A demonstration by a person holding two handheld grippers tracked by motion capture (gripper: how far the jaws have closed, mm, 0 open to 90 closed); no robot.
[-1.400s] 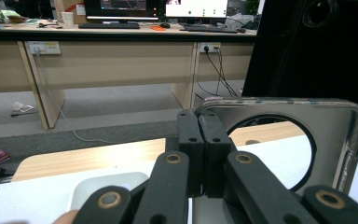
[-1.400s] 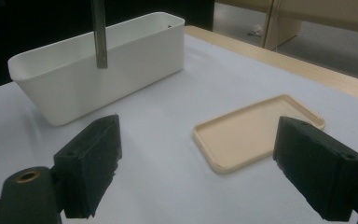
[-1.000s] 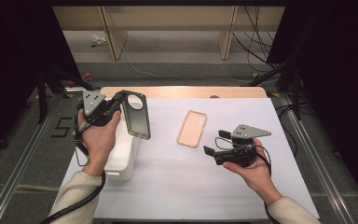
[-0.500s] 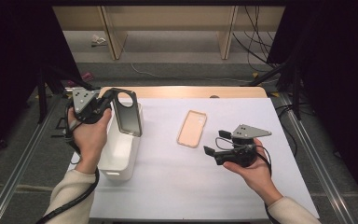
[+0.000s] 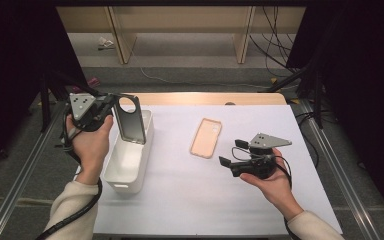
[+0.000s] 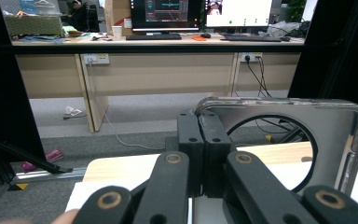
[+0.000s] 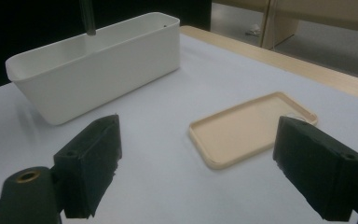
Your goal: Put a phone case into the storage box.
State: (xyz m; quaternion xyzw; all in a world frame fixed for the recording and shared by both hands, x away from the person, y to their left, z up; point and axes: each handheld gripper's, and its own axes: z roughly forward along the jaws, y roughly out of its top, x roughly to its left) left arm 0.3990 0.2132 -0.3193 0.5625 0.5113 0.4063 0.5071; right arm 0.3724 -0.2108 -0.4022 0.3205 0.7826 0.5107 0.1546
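Currently left fingers (image 6: 205, 154) were clamped on the edge of the dark phone case (image 5: 131, 120), held upright over the far end of the white bin (image 5: 130, 162) at the worktop's (image 5: 180, 200) left edge. Step looked like dropping it in; next move called for lowering, then release. Right gripper (image 5: 230, 152) fingers stood open, empty, near the beige case (image 5: 206, 137) mid-worktop.

The left tongs (image 6: 204, 154) are clamped on the edge of a dark phone case (image 6: 340, 140) with a large round camera opening (its glossy rim catches the light). The case stands upright above the pale wooden tabletop (image 6: 121, 169). Beyond, a desk (image 6: 158, 42) carries monitors (image 6: 165, 14) and a keyboard (image 6: 153, 36).
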